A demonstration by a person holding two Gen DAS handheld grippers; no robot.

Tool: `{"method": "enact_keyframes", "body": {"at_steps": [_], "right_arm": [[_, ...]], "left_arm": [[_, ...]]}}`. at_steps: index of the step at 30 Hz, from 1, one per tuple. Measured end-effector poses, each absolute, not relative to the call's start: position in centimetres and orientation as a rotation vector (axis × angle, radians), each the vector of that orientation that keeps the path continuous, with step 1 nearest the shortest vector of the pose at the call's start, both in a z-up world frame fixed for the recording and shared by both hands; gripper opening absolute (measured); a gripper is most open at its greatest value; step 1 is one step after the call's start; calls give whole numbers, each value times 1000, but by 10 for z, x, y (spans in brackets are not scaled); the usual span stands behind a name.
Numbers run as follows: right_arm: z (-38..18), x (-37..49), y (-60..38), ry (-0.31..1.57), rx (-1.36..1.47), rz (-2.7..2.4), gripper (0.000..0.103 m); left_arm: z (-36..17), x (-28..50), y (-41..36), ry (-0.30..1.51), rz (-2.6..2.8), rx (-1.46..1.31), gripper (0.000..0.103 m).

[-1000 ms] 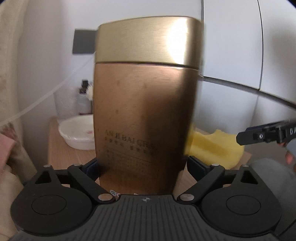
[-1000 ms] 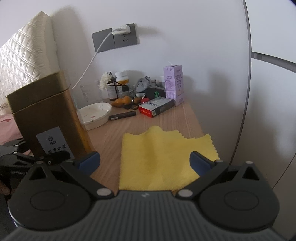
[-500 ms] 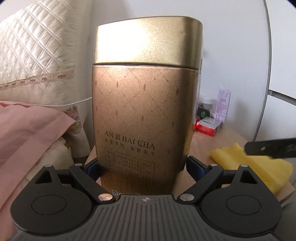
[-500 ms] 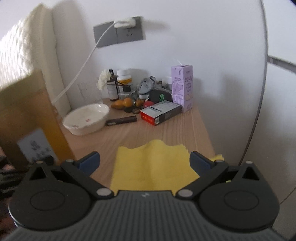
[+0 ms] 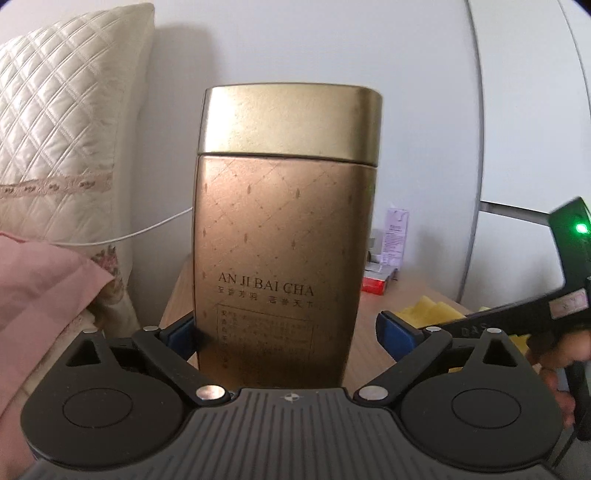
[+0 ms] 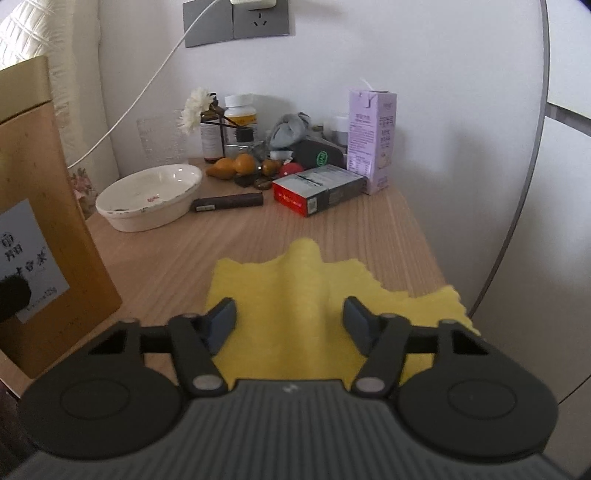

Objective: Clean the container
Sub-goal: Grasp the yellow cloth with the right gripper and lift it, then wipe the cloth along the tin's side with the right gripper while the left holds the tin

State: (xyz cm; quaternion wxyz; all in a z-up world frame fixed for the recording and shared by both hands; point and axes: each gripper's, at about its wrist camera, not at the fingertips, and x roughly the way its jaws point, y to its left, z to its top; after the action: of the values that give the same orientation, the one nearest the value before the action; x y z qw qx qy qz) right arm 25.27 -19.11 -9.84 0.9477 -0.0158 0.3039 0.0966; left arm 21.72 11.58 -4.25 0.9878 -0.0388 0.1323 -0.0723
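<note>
Gold tea tin (image 5: 284,236) stands upright on the tabletop (image 6: 332,229) between the left gripper's (image 5: 286,332) spread fingers. Right gripper (image 6: 290,319) fingers straddle the yellow cloth (image 6: 295,295), apart.

Tea tin (image 5: 284,236) stands upright at the counter's (image 6: 258,236) near left edge, between the left claw's (image 5: 286,334) spread fingers, with the pillow (image 5: 66,122) and the bedding (image 5: 40,295) off to its left. To the tin's right the cloth (image 6: 295,295) lies rumpled on the counter's near right part, the right claw (image 6: 290,321) straddling its raised fold. Farther back sits the dish (image 6: 147,197) on the left, a pen (image 6: 227,202) just right of it, then the flat box (image 6: 317,188), the drink carton (image 6: 371,140) upright behind it near the wall, and bottles (image 6: 240,122) clustered behind the dish under the wall socket (image 6: 238,24).
</note>
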Motion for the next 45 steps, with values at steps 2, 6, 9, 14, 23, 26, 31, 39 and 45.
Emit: {"method": "enact_keyframes", "body": {"at_steps": [2, 6, 9, 14, 23, 26, 31, 39, 45], "right_arm": [[-98, 253, -189, 616, -33, 200, 46], [-97, 253, -185, 616, -44, 217, 19], [-93, 253, -182, 624, -70, 229, 13], [-70, 245, -188, 560, 5, 247, 13], [-26, 240, -212, 447, 417, 304, 13], [-26, 240, -219, 419, 568, 336, 13], [-28, 238, -226, 395, 776, 419, 13], [-25, 233, -230, 293, 898, 532, 14], [-26, 228, -234, 234, 1041, 633, 14]], "left_arm": [[-43, 216, 115, 263, -144, -75, 99], [-43, 220, 117, 257, -142, -98, 99], [-42, 224, 119, 253, -131, -89, 99], [-42, 219, 120, 243, -156, -85, 98], [-46, 218, 115, 243, -136, -30, 99], [-48, 217, 114, 238, -109, -9, 99], [-46, 219, 114, 221, -94, -47, 99], [-42, 216, 114, 229, -83, -83, 99], [-42, 214, 109, 203, -75, -76, 98]]}}
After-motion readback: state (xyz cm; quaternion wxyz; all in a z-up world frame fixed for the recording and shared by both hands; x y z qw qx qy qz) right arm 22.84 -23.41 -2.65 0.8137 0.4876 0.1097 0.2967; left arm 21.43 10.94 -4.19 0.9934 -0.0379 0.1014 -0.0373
